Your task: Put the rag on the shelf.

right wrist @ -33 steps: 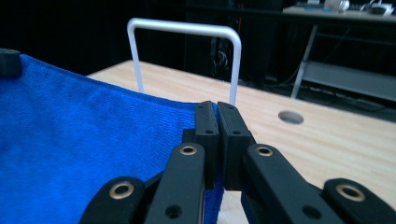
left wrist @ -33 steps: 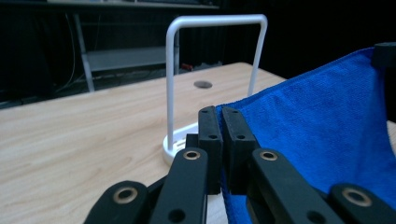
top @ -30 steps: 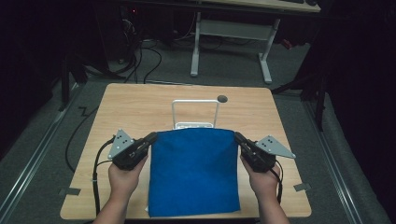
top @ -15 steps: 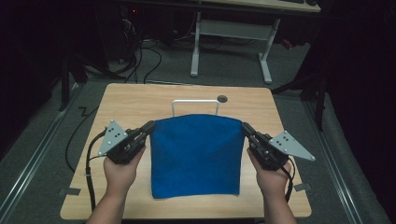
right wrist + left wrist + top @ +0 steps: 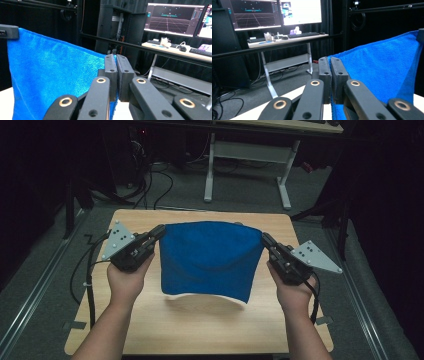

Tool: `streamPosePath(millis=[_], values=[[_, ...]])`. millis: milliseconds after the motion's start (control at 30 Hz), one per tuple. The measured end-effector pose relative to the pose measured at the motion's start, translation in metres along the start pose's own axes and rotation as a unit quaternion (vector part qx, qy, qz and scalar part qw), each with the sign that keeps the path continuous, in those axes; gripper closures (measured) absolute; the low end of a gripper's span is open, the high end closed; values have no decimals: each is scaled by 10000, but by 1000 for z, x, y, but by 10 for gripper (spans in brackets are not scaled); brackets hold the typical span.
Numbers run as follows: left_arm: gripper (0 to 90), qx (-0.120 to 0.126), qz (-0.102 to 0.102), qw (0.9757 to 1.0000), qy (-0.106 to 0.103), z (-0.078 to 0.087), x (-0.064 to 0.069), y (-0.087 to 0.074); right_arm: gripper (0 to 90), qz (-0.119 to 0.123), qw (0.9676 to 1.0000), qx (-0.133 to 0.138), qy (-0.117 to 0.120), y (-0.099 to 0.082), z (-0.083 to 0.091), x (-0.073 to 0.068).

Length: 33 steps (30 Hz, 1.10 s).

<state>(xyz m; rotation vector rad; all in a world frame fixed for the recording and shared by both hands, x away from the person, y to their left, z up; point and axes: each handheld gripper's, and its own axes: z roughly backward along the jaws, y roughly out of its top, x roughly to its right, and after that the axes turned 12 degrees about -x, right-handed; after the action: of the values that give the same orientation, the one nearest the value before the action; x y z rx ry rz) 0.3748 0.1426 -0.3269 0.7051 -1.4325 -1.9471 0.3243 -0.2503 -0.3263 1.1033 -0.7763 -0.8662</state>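
Observation:
A blue towel [image 5: 210, 257] hangs in the air above the wooden table [image 5: 200, 325], stretched between both grippers. My left gripper [image 5: 160, 230] is shut on the towel's upper left corner, and my right gripper [image 5: 264, 239] is shut on its upper right corner. The towel's lower edge curls just above the tabletop. In the left gripper view the shut jaws pinch the blue towel [image 5: 382, 70] at its corner. In the right gripper view the blue towel [image 5: 52, 75] spreads leftward from the shut jaws to the other gripper's tip [image 5: 8, 31].
A white-legged desk [image 5: 247, 165] stands beyond the table on the grey floor, with cables [image 5: 150, 175] lying around it. Monitors [image 5: 277, 11] and a keyboard [image 5: 303, 35] sit on that desk. Dark curtains border the area.
Both grippers have risen and moved away from the person, lifting the towel off the table so it hangs. The white rack at the table's far side is now hidden behind it.

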Motion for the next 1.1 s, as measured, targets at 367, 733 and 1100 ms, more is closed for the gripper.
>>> streamPosePath(millis=[367, 733, 1100], values=[[883, -82, 119, 9998, 118, -15, -21, 9, 887, -128, 9999, -70, -48, 17, -18, 13], [883, -335, 264, 9986, 320, -40, -50, 7, 888, -376, 9989, -259, -111, 20, -55, 32], [883, -771, 166, 9947, 656, -84, -76, 20, 888, -483, 9978, -393, -238, 36, -99, 53]])
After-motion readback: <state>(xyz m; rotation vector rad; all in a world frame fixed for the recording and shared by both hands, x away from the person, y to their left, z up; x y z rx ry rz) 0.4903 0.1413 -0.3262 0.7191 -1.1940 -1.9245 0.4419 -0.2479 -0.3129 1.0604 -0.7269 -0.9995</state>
